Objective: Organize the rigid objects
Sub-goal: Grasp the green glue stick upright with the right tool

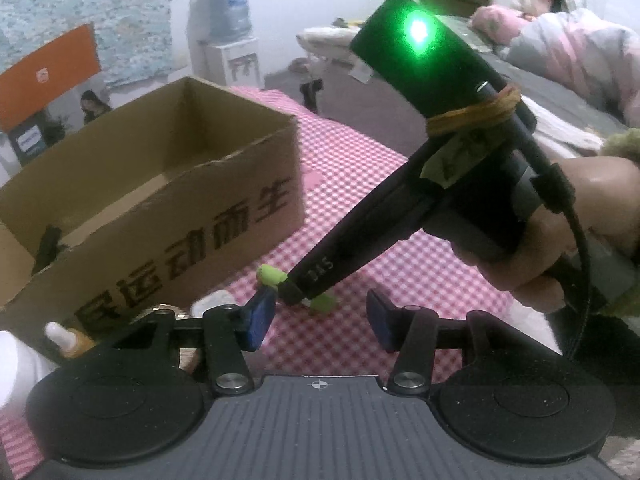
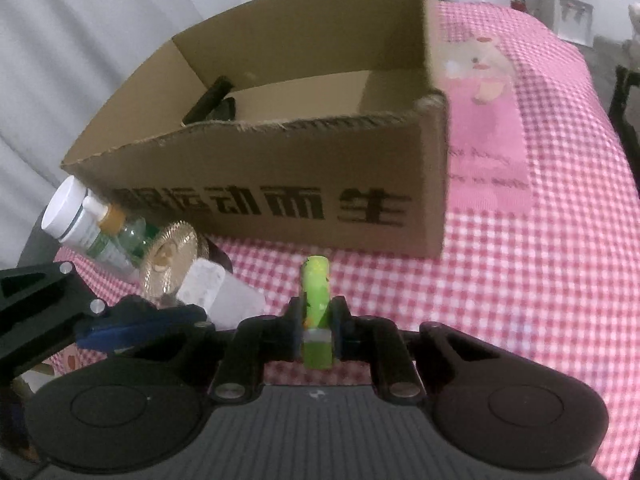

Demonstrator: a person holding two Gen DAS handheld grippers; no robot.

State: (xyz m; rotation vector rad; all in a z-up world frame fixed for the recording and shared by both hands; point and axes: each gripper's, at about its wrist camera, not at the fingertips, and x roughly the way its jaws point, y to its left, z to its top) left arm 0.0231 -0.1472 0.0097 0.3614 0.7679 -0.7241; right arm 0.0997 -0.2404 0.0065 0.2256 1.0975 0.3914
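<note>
Small green tube (image 2: 317,308) clamped between the pads of the right hand-held gripper (image 2: 318,330), low over the pink checked cloth (image 2: 520,280) covering the counter, just in front of the cardboard box (image 2: 280,176)

Seen from the left wrist: same green tube (image 1: 326,302) pinched at the tip of the right hand-held gripper (image 1: 298,290), its handle wrapped by a hand (image 1: 560,240)

Left hand-held gripper (image 1: 320,320) with pads apart, nothing between them, close beside the tube

Beside the box: white bottle (image 2: 80,216), gold toothed disc (image 2: 170,260), pale block (image 2: 204,284), all untouched

Inside the box: a dark object (image 2: 210,102) already lying on the floor

Step in hand, by the look of it: pick-up of the tube, grip just made

Next move likely calls for lifting clear over the near box wall, then release inside, without bumping the rim
</note>
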